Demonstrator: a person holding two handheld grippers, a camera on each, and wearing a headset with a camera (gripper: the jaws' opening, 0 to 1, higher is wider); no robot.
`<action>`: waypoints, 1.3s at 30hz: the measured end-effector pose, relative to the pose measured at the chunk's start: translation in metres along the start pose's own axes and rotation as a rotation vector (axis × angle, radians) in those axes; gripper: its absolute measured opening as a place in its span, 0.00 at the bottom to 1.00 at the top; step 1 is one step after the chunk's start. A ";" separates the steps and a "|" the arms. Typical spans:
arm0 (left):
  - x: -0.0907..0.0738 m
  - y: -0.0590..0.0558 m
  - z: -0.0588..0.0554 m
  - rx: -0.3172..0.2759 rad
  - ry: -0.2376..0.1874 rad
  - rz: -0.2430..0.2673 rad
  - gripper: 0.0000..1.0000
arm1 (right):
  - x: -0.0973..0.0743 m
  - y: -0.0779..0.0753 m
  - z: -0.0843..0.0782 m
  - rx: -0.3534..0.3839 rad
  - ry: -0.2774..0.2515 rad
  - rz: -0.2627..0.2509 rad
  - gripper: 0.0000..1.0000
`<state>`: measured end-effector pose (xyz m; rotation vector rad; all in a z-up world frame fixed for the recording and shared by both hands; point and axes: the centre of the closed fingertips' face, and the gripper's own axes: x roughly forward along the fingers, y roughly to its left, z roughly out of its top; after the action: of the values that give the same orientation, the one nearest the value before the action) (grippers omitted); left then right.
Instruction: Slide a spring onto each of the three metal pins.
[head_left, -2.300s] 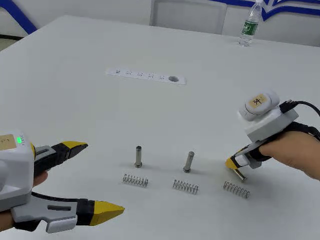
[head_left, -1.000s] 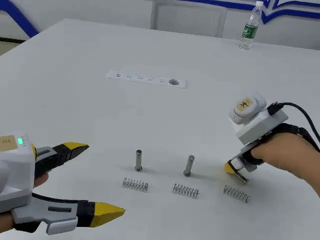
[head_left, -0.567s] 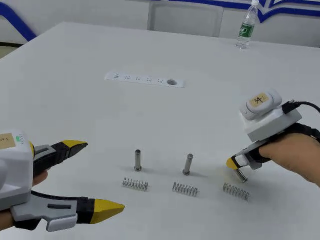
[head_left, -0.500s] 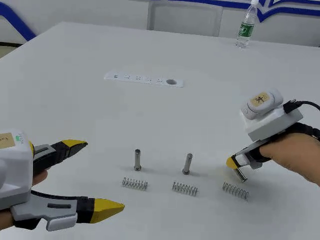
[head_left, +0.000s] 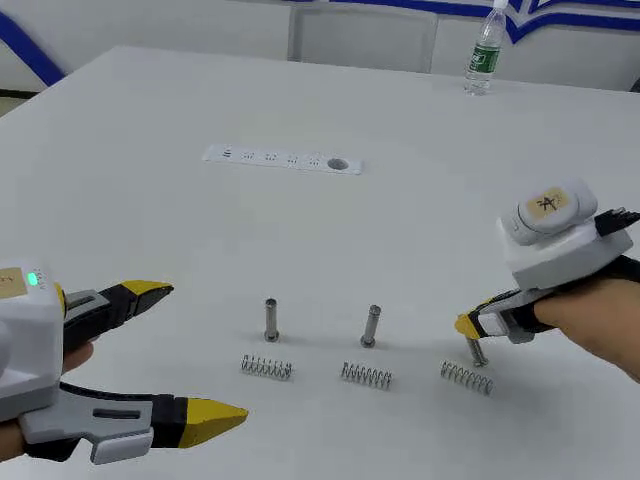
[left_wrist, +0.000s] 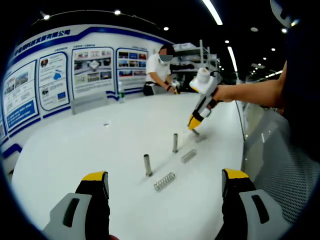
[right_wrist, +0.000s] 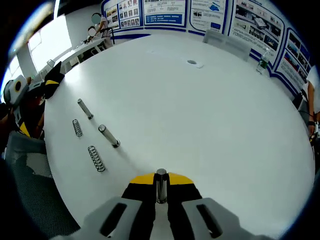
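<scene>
Left gripper (head_left: 197, 350): jaws spread wide, holding nothing, low over the near left of the table (head_left: 300, 230).
Right gripper (right_wrist: 161, 180): pinching the right pin (head_left: 477, 351) near its top.
Left pin (head_left: 270, 319), middle pin (head_left: 371, 326): upright on the table, apart.
Springs (head_left: 266, 367) (head_left: 366, 375) (head_left: 467, 377): lying in a row, one just before each pin, none on a pin.

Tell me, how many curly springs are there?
3. They lie in a row on the table: left spring by the left pin, middle spring by the middle pin, right spring beside the pin in the right gripper.
</scene>
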<state>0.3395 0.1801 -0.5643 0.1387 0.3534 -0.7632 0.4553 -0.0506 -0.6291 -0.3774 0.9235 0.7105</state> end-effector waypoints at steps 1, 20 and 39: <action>0.000 0.000 0.000 0.000 0.001 0.000 0.95 | -0.001 0.001 0.001 0.000 -0.013 0.001 0.08; -0.001 -0.001 0.000 0.002 0.000 -0.001 0.95 | -0.006 0.005 0.002 -0.003 -0.128 0.016 0.08; -0.002 -0.001 0.001 0.004 0.002 -0.001 0.95 | -0.010 0.006 0.006 -0.061 -0.281 0.083 0.09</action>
<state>0.3378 0.1802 -0.5626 0.1432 0.3536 -0.7646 0.4511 -0.0466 -0.6177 -0.2849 0.6559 0.8457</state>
